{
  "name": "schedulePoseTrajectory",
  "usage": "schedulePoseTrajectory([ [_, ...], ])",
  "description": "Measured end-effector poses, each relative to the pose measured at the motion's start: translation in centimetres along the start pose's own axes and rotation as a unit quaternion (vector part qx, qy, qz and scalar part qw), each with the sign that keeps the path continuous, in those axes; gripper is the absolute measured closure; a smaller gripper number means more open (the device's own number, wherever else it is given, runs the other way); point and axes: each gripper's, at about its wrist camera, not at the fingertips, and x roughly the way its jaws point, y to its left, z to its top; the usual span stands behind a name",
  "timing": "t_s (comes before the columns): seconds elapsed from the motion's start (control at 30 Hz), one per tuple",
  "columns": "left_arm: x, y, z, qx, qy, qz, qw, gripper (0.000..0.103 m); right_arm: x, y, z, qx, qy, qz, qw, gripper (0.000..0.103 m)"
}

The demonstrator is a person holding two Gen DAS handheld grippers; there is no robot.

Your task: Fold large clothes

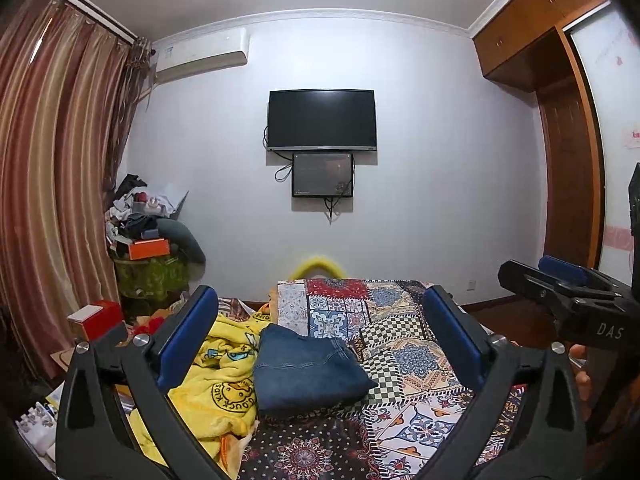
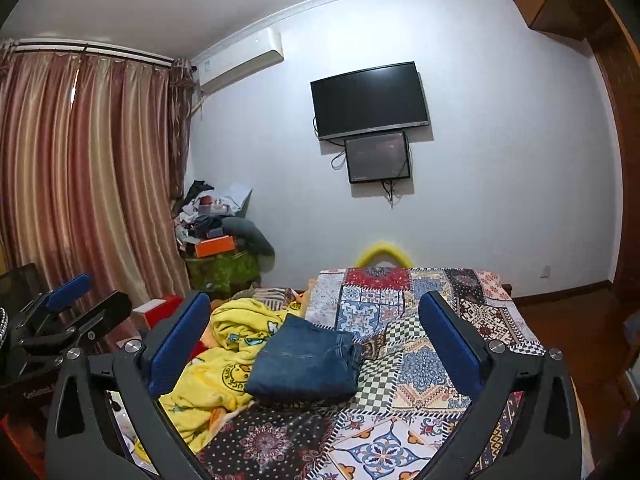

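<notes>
1. Jeans lie folded on the patchwork bedspread, touching the yellow blanket on their left; the left gripper hangs above them, jaws spread wide and empty. The right gripper shows at the right edge (its jaws cannot be judged here).
2. From the right wrist, the jeans sit between the right gripper's spread fingers, untouched; the left gripper hangs at the left, apart.

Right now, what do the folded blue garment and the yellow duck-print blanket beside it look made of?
Folded blue garment: looks like denim, matte mid-blue with visible seam stitching, probably jeans. Yellow duck-print blanket: appears to be fleece or plush, with a soft fuzzy surface and rounded rumples.
</notes>
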Motion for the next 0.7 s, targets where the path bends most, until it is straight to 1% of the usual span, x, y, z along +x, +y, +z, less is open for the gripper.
schedulePoseTrajectory([
  [0.3, 0.17, 0.31, -0.56, -0.003, 0.000, 0.004, 1.0000, 0.000, -0.44, 0.24, -0.61, -0.005, -0.001, -0.003, 1.000, 0.000],
  [0.7, 0.44, 0.39, -0.98, -0.007, 0.006, 0.003, 0.9999, 0.000, -0.76, 0.68, -0.47, -0.017, -0.004, -0.007, 1.000, 0.000],
])
